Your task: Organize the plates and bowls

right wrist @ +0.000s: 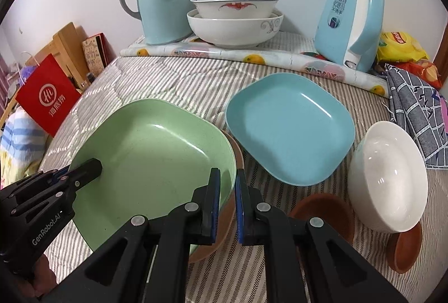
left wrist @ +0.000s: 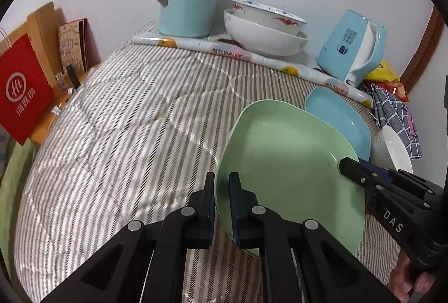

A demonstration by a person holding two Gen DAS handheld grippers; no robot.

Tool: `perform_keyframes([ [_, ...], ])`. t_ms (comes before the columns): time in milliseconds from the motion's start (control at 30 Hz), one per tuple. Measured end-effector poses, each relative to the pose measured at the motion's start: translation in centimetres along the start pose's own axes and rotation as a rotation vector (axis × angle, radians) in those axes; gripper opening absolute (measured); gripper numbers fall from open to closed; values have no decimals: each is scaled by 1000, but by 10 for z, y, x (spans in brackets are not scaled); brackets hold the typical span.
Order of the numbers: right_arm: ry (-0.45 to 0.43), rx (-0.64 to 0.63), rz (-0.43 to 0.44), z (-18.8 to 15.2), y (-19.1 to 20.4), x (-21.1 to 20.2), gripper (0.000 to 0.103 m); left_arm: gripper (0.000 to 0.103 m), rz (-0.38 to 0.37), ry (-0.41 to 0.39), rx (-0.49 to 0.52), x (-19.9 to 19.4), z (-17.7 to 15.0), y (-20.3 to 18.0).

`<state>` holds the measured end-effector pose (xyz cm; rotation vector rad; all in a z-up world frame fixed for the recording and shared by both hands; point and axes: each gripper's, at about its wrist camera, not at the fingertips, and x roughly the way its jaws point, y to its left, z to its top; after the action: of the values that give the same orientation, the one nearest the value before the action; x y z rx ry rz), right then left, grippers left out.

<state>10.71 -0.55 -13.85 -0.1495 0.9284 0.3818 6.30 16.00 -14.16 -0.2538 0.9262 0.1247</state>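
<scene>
Left tool and right tool each pinch a rim of the square pale-green plastic plate, held over the striped bed quilt; a square sky-blue plate and a round white ceramic bowl lie beside it.

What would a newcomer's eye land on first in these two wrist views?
The green plate dominates the foreground, clamped at opposite rims by the left tool and the right tool above the striped quilt. Just right of it lies the blue plate, with a white bowl tilted further right. Against the back wall stand two stacked bowls between a teal jug and a blue kettle.
</scene>
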Motion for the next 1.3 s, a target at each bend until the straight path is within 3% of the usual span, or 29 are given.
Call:
perform_keyframes([
  [900, 29, -37, -64, 6, 0, 23, 10, 15, -80, 50, -18, 16, -3, 6],
  [1067, 34, -45, -66, 2, 0, 18, 25, 35, -56, 38, -3, 8, -3, 5],
  [1300, 16, -37, -59, -5, -2, 3, 37, 36, -44, 18, 10, -7, -1, -1],
])
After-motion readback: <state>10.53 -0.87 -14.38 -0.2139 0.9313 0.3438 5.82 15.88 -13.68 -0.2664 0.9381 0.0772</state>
